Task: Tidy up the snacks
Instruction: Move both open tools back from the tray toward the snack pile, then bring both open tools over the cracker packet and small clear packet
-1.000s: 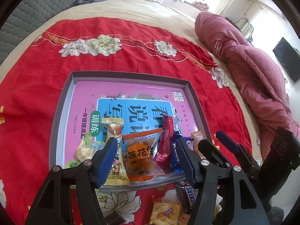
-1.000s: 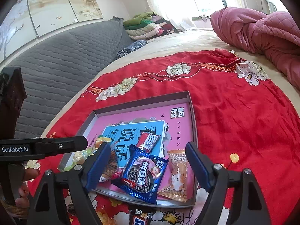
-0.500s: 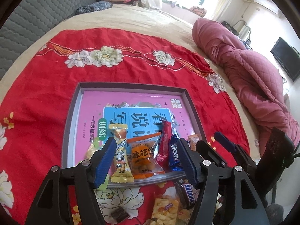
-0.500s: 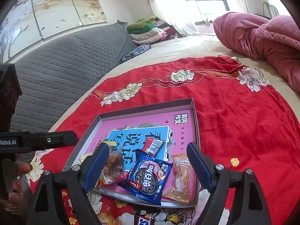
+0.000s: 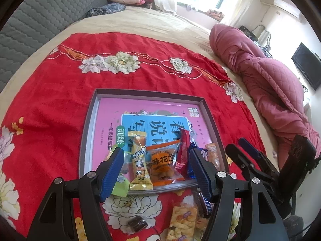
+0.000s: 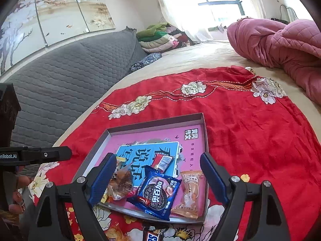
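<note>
- Red cloth (image 5: pixel 50 108) with white flower print covers the near part of the bed (image 5: pixel 140 23); a pink quilt (image 5: pixel 266 76) lies bunched at the far right.
- Grey shallow tray (image 5: pixel 88 132) sits on the cloth, lined with a pink and blue printed sheet (image 5: pixel 152 110).
- Snacks are gathered along the tray's near edge. From left to right in the left wrist view: a green packet (image 5: pixel 120 184), a yellow packet (image 5: pixel 139 164), an orange packet (image 5: pixel 162 162), a red packet (image 5: pixel 183 150), a blue cookie packet (image 6: pixel 158 194) and a pale orange packet (image 6: pixel 190 192) at the right end.
- Loose snacks lie on the cloth just near of the tray: a small dark sweet (image 5: pixel 137 224), a yellow cracker packet (image 5: pixel 183 221) and a dark chocolate bar (image 5: pixel 206 202).
- Left hand-held gripper (image 5: pixel 155 168) hangs above the tray's near edge, jaws parted about halfway, nothing between the pads; the yellow and orange packets lie below the gap.
- Right hand-held gripper (image 6: pixel 158 177) hangs above the same edge, jaws wide apart and empty; the blue cookie packet lies below the gap.
- Fingers (image 6: pixel 19 188) of the person show at the left edge of the right wrist view.
</note>
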`<state>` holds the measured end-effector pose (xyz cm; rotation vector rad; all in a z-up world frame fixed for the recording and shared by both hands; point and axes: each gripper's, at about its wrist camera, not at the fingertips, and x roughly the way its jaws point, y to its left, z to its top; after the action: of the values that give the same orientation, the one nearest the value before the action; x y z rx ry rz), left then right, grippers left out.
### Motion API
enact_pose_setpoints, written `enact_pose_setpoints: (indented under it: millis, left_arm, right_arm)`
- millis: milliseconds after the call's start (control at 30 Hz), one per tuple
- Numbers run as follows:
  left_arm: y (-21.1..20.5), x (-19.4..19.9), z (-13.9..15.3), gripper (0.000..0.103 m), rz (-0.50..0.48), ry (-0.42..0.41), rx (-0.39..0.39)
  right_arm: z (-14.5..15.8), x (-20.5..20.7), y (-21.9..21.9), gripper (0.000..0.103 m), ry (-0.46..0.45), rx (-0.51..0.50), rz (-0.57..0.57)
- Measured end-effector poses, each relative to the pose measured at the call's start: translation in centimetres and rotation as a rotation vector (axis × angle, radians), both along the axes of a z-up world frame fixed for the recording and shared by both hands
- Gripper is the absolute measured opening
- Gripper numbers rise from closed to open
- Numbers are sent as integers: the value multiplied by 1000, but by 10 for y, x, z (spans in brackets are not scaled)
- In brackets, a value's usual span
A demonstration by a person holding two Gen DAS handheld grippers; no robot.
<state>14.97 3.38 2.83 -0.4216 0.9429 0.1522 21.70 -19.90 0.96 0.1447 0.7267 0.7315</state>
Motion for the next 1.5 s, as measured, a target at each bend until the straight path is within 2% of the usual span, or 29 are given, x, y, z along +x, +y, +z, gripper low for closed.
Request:
enact_pose_setpoints:
  millis: [300,667,1067,1500]
  left_arm:
    - [-6,-13,-5,70,-23,20,-1]
    - [-27,-35,-23,70,-81,76,32]
    - [-49,-49,-34,70,-165,110,62]
    - [-57,-61,-49,70,-216,154,23]
  right_arm:
    - [7,-17,-15,85,-6,17,2]
    - [13,-49,-21,85,-24,-34,-22]
    - [15,-85,-27,85,-53,-154,-54]
    - [13,-107,-37,85,10,-208,-54]
